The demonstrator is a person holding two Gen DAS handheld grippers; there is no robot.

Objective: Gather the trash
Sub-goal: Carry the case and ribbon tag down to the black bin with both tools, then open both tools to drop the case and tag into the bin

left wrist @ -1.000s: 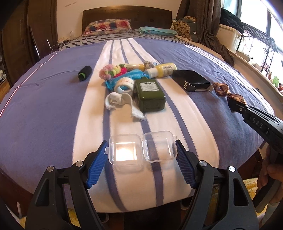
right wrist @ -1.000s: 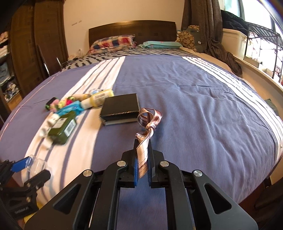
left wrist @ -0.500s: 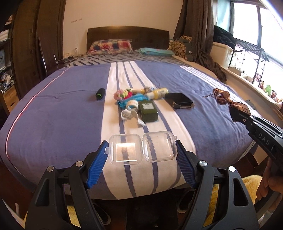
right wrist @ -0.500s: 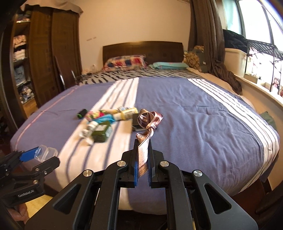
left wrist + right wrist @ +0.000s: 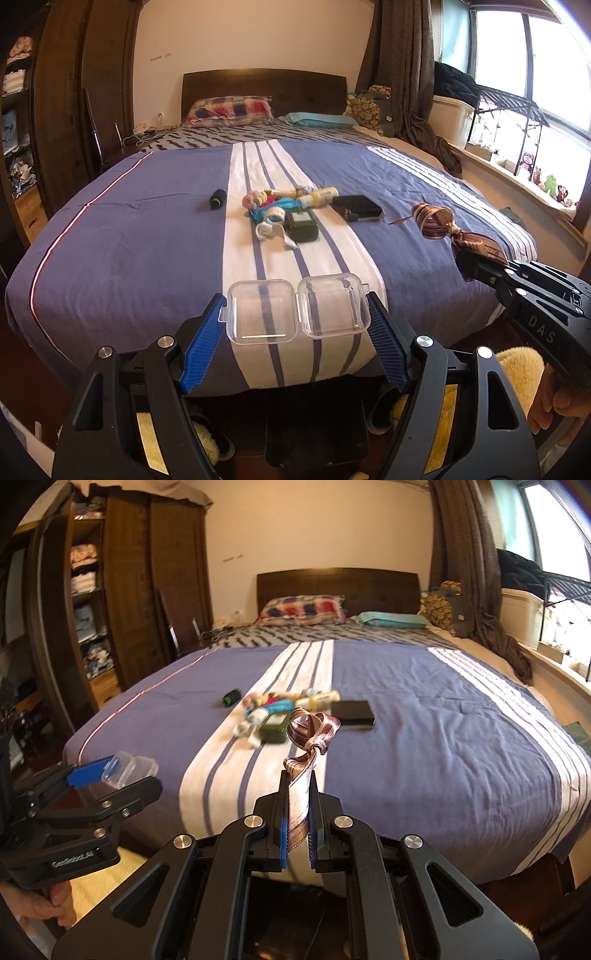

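My left gripper (image 5: 297, 314) is clamped on a clear hinged plastic case (image 5: 298, 312), lid flopped open, held w/ blue pads on both ends, off the foot of the bed (image 5: 129, 240). My right gripper (image 5: 297, 805) is pinched tight on a brown striped ribbon (image 5: 308, 738), knot and loops sticking up past the tips. Rest of the clutter sits mid-bed on the white stripe: dark green bottle (image 5: 301, 223), yellow tube (image 5: 319, 195), black box (image 5: 356, 207), black spool (image 5: 217, 198) off to the side.
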